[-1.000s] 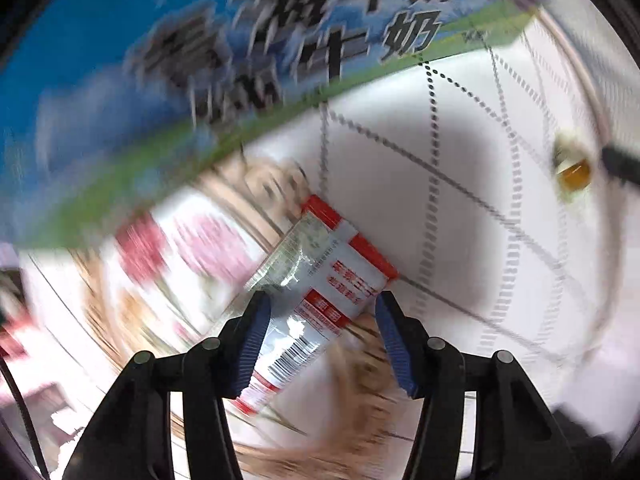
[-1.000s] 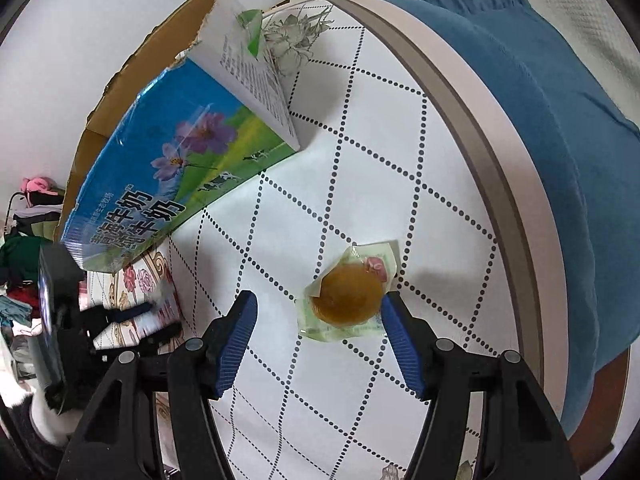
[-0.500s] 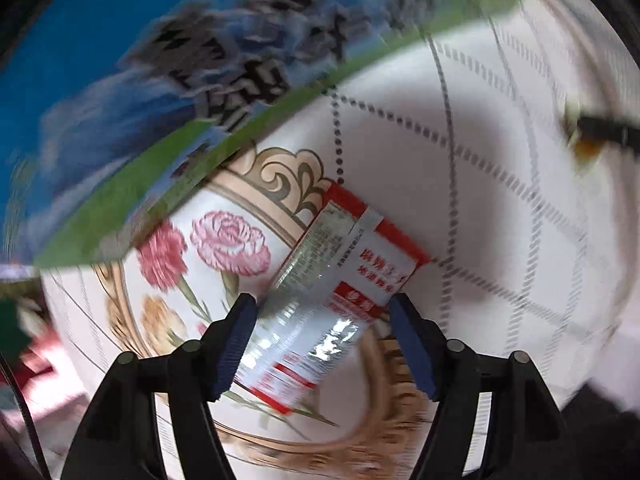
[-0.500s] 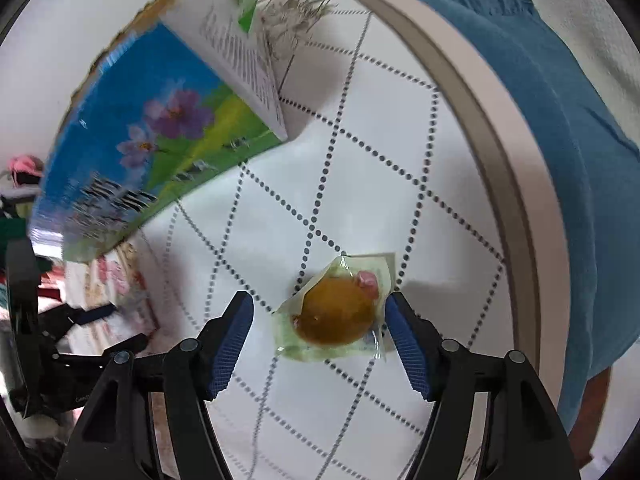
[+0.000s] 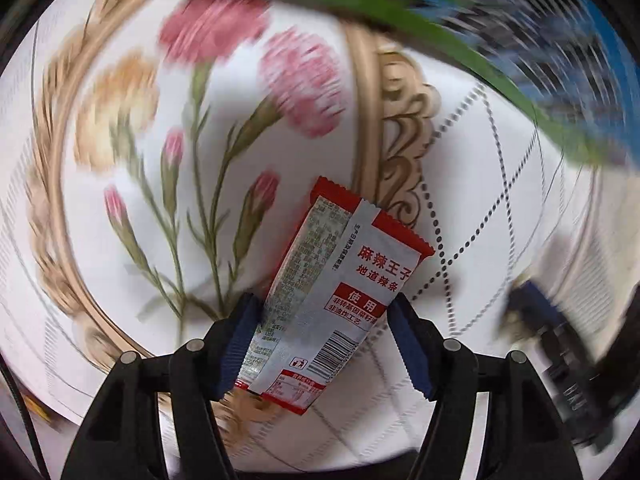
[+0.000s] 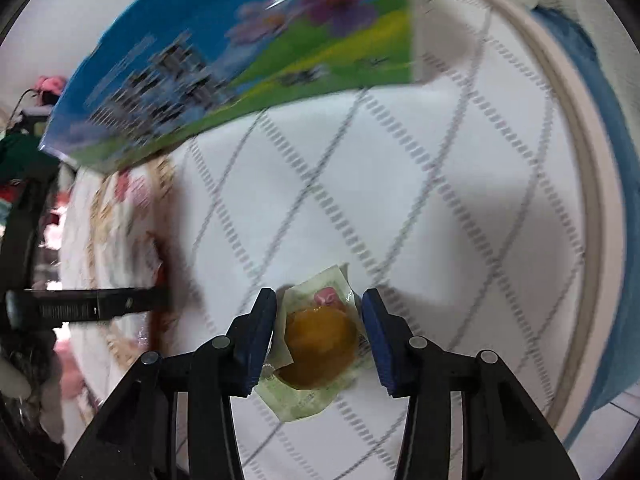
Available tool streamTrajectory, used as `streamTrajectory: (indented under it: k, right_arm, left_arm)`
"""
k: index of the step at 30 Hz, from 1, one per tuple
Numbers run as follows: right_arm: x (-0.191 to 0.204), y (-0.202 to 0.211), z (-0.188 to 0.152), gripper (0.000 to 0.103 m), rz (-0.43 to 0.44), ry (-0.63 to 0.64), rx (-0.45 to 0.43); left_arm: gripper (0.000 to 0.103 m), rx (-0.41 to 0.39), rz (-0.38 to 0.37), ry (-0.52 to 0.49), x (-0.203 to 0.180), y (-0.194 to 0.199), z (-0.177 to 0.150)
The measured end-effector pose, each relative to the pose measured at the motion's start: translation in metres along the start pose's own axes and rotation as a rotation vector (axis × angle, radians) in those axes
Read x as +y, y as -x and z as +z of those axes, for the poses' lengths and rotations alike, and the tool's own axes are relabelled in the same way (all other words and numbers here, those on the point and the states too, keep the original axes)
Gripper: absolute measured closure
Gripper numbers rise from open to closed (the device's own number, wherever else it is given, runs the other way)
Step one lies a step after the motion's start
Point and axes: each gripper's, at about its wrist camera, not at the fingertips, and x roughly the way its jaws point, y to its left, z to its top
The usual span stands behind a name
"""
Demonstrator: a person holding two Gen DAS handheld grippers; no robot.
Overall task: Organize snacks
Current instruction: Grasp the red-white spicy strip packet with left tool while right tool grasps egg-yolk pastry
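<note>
A red and silver spicy-strip packet [image 5: 352, 276] lies on the flowered tablecloth [image 5: 160, 200]. My left gripper [image 5: 320, 336] points down over it, and its jaws are closing with the packet between them. The blue pads [image 5: 240, 340] stand at the packet's long edges, and the packet still looks flat. A clear-wrapped yellow cake [image 6: 320, 344] lies on the diamond-patterned cloth [image 6: 400, 200]. My right gripper [image 6: 320, 332] is shut on it, a pad on each side of the wrapper. The left gripper [image 6: 88, 304] shows blurred at the left of the right wrist view.
A blue and green milk carton box [image 6: 240, 60] stands on the table just beyond both snacks, its edge [image 5: 520, 32] close above the packet. The round table's pale rim [image 6: 592, 200] curves along the right, with blue fabric [image 6: 616, 120] beyond it.
Both grippers sank toward the table. The left rolled and shifted so the flowers fill its view. The right jaws closed in on the wrapped cake.
</note>
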Motion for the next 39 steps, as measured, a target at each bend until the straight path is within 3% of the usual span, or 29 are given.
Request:
streamTrajectory:
  k: [4,10,12,15,17,19,22,25,28,30,35,39]
  right_arm:
    - [-0.01,0.011,0.001,0.044,0.082,-0.084,-0.02]
    - [-0.02,0.032,-0.002,0.044,0.104,-0.084,-0.037]
    - [-0.016,0.03,-0.004,0.044,0.11,-0.064,-0.02]
    - [-0.006,0.021,-0.01,0.054,0.072,-0.018,-0.004]
    - [0.0,0.015,-0.014,0.055,0.052,-0.002,0.003]
    - [0.002,0.007,-0.018,0.055,0.039,0.003,0.013]
    - [0.001,-0.007,-0.021,0.055,0.037,-0.009,0.036]
    - [0.003,-0.016,-0.023,0.054,0.005,0.02,0.037]
    - [0.009,-0.017,-0.023,0.055,-0.018,0.049,0.031]
    - [0.012,-0.013,-0.025,0.057,-0.024,0.063,0.011]
    - [0.012,0.006,-0.031,0.058,0.002,0.052,-0.033]
    - [0.017,0.022,-0.026,0.072,0.048,0.042,-0.056]
  left_arm:
    - [0.037,0.012,0.045,-0.123,-0.003,0.002,0.006]
    - [0.035,0.019,0.237,-0.385,-0.059,-0.024,-0.017]
    - [0.037,-0.026,0.243,-0.37,-0.064,-0.024,-0.019]
    - [0.051,-0.077,0.189,-0.242,-0.048,-0.008,-0.021]
    - [0.051,-0.092,0.125,-0.126,-0.032,-0.001,-0.016]
    - [0.051,-0.102,0.091,-0.074,-0.024,0.002,-0.013]
    - [0.048,-0.095,0.098,-0.088,-0.016,-0.002,-0.009]
    - [0.048,-0.097,0.152,-0.128,-0.028,-0.023,-0.014]
    - [0.056,-0.138,0.188,-0.157,-0.055,-0.015,-0.023]
    - [0.058,-0.158,0.181,-0.165,-0.067,0.003,-0.046]
    - [0.059,-0.189,0.148,-0.18,-0.07,0.034,-0.068]
    - [0.059,-0.222,0.086,-0.196,-0.079,0.071,-0.079]
